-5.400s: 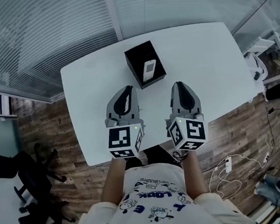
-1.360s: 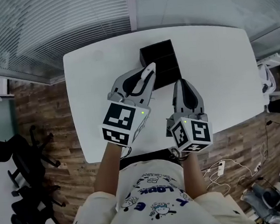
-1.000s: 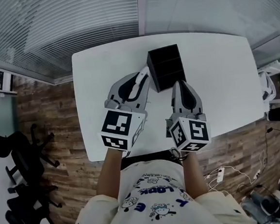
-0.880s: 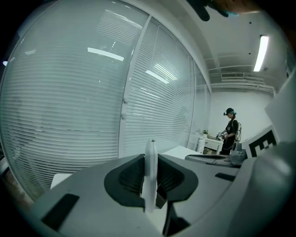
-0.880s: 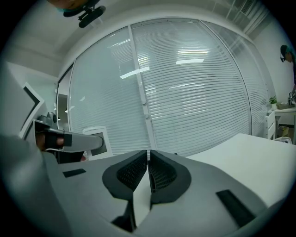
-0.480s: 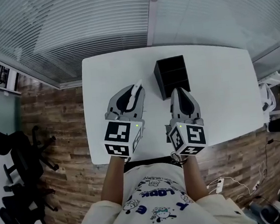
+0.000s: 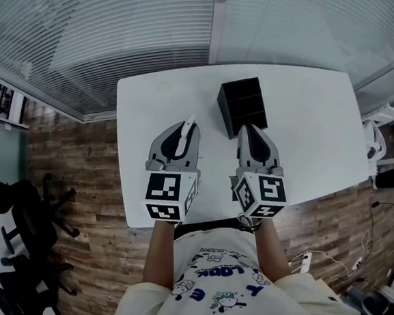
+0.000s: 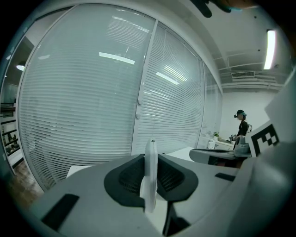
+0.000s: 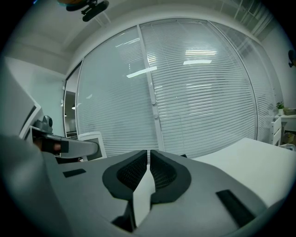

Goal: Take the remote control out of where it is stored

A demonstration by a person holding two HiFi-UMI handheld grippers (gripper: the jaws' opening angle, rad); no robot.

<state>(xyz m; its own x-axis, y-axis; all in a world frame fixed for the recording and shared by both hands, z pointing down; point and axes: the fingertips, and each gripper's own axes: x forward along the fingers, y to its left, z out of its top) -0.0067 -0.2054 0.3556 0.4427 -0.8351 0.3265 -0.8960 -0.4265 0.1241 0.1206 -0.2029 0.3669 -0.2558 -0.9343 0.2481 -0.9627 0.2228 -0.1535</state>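
My left gripper [image 7: 183, 129] is shut on the white remote control [image 7: 190, 122], held over the white table [image 7: 304, 130] to the left of the black storage box [image 7: 242, 105]. In the left gripper view the remote [image 8: 151, 178] stands edge-on between the dark pads [image 8: 129, 178], its tip poking out past them. The box's compartments look empty. My right gripper [image 7: 249, 129] hovers just in front of the box's near edge; its jaws [image 9: 148, 155] are shut with nothing between them.
The table's near edge lies under both grippers. A wall of glass and blinds [image 7: 172, 25] runs behind the table. A black office chair [image 7: 24, 223] stands on the wood floor at left. A person [image 8: 241, 127] stands far off in the left gripper view.
The left gripper has drawn back from the box towards me with the remote in it and settled beside the right gripper. The box, which earlier held the remote, now shows empty.
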